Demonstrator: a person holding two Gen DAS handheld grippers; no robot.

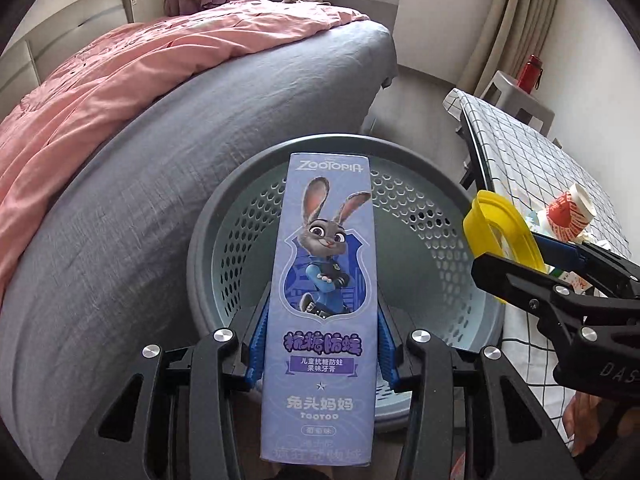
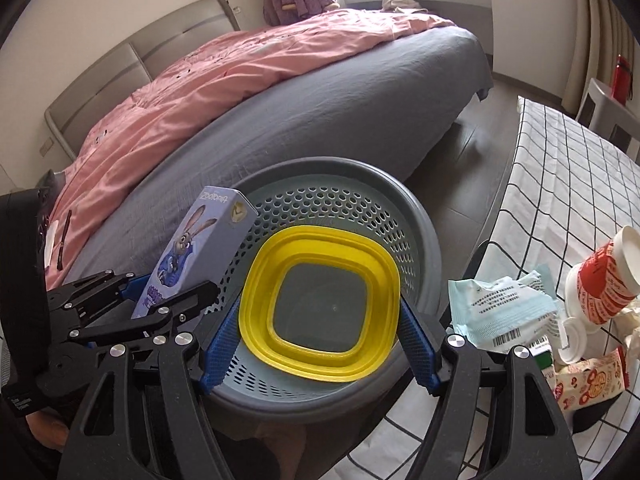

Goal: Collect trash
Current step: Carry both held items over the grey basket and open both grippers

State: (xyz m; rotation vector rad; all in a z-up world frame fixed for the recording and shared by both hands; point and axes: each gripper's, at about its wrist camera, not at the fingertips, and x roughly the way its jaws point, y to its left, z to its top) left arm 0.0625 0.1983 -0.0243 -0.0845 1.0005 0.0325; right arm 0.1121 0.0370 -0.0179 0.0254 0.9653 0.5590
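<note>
Our left gripper (image 1: 320,354) pinches a tall lilac cardboard toothpaste box (image 1: 320,312) printed with a cartoon rabbit, its blue ribbed fingers (image 1: 256,344) pressed against both long sides. Our right gripper (image 2: 320,344) clamps a yellow square plastic lid (image 2: 320,304) with a clear centre panel between its blue fingers (image 2: 420,348). Both pieces hang above a round pale-blue perforated plastic basket (image 2: 424,248) with a grey rim; what we see of its inside holds nothing. The basket sits between a grey-sheeted bed (image 2: 320,120) and a table under a black-and-white checked cloth (image 2: 560,184), where a red-and-white paper cup (image 2: 604,280) and snack wrappers (image 2: 500,312) lie.
</note>
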